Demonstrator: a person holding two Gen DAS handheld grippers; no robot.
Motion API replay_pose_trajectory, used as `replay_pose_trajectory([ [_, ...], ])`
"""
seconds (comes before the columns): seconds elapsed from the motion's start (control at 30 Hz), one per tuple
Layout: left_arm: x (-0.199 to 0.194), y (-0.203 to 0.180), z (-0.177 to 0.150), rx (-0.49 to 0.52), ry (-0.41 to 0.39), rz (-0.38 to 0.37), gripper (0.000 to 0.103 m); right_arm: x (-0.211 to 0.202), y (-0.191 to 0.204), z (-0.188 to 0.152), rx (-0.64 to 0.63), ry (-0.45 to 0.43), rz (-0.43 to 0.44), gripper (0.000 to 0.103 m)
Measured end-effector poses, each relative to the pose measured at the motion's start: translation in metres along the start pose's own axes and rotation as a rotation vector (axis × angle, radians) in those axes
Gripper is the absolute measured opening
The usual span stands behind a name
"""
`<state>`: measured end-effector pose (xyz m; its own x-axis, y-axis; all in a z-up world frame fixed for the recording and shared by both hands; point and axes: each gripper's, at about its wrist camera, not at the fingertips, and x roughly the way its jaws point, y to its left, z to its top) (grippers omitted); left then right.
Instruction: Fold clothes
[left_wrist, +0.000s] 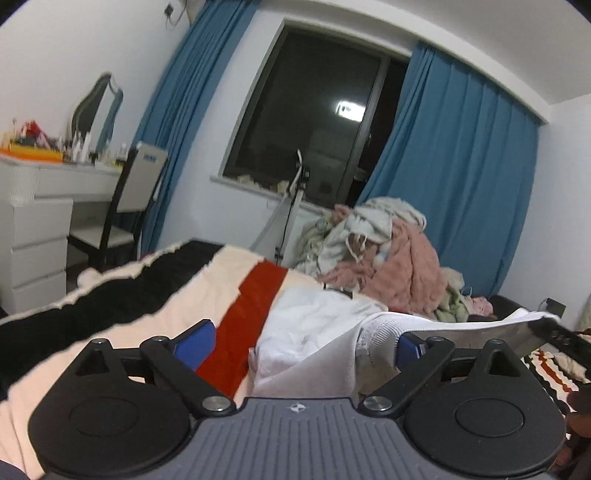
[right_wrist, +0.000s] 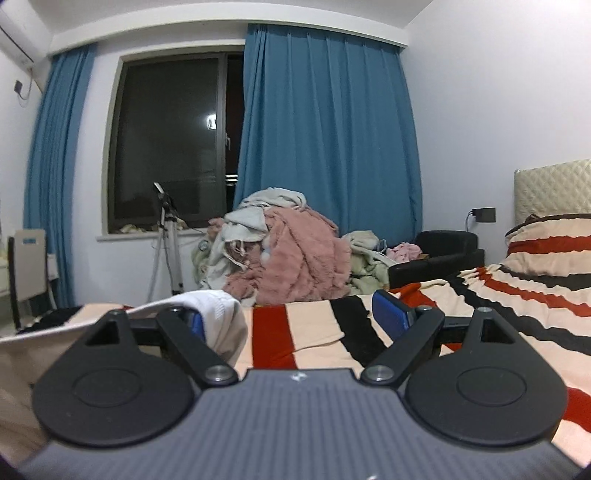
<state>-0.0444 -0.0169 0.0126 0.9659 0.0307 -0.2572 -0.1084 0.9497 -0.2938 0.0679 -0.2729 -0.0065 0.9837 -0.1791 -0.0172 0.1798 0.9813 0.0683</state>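
a white top (left_wrist: 314, 332) is laid on the striped bed (right_wrist: 314, 328), between the left tool (left_wrist: 299, 339) and right tool (right_wrist: 288, 317). both are spread wide, nothing pinched. next, an edge should be pinched for folding

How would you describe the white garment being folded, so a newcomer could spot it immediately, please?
Start at the striped bedspread below the window. The white garment lies on it, directly before the left gripper. Unlike the pink and grey pile of clothes behind, it is plain white.
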Motion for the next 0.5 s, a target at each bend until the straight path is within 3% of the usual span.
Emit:
replay_pose_trajectory([
  [0.07, 0.017, 0.004, -0.003, -0.004, 0.056, 0.009, 0.100, -0.006, -0.001, -0.001, -0.014, -0.004, 0.004, 0.087],
  [0.2, 0.048, 0.007, -0.013, 0.041, 0.161, 0.154, 0.101, -0.013, -0.001, -0.010, -0.068, -0.003, -0.021, 0.087],
  [0.3, 0.065, 0.013, -0.020, 0.041, 0.217, 0.201, 0.101, -0.008, 0.006, -0.023, -0.155, 0.024, -0.060, 0.087],
  [0.4, 0.072, 0.029, -0.021, -0.019, 0.228, 0.227, 0.100, 0.007, 0.014, -0.045, -0.247, 0.124, -0.112, 0.087],
  [0.5, 0.071, 0.055, -0.016, -0.153, 0.206, 0.199, 0.101, 0.016, 0.009, -0.061, -0.206, 0.243, -0.128, 0.087],
])
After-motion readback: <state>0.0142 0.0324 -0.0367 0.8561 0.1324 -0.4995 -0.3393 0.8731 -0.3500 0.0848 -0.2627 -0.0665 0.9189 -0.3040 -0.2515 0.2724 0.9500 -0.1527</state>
